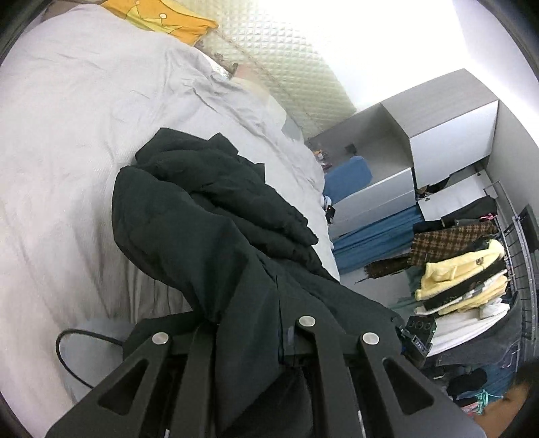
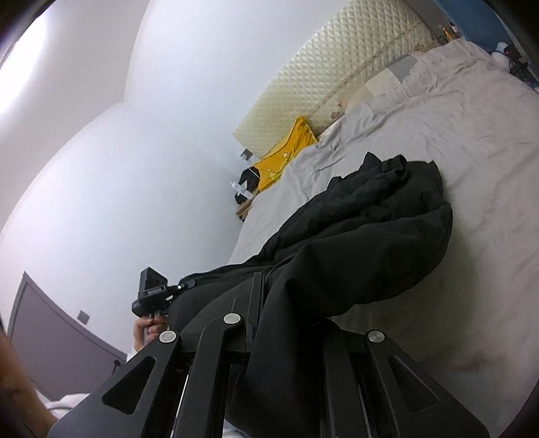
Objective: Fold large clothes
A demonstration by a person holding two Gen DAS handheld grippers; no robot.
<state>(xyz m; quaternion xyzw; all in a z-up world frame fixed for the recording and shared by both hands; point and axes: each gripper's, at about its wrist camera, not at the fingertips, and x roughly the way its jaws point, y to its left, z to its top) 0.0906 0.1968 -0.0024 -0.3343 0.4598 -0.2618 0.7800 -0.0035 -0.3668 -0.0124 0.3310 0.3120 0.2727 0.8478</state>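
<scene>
A large black padded jacket (image 1: pixel 215 215) lies crumpled on the grey bedsheet (image 1: pixel 67 134), its near edge lifted off the bed. My left gripper (image 1: pixel 249 323) is shut on that edge, and the cloth drapes down between its fingers. In the right wrist view the same jacket (image 2: pixel 370 229) rises from the bed toward my right gripper (image 2: pixel 266 303), which is shut on another part of the edge. The other hand-held gripper (image 2: pixel 151 296) shows at the left of that view, held in a person's hand (image 2: pixel 145 332).
A yellow pillow (image 1: pixel 161 17) and a quilted headboard (image 1: pixel 289 67) stand at the bed's far end. Grey cabinets (image 1: pixel 448 134), blue cloth (image 1: pixel 377 236) and a rack with stacked clothes (image 1: pixel 465 279) line the right side. A black cable (image 1: pixel 70 350) lies on the sheet.
</scene>
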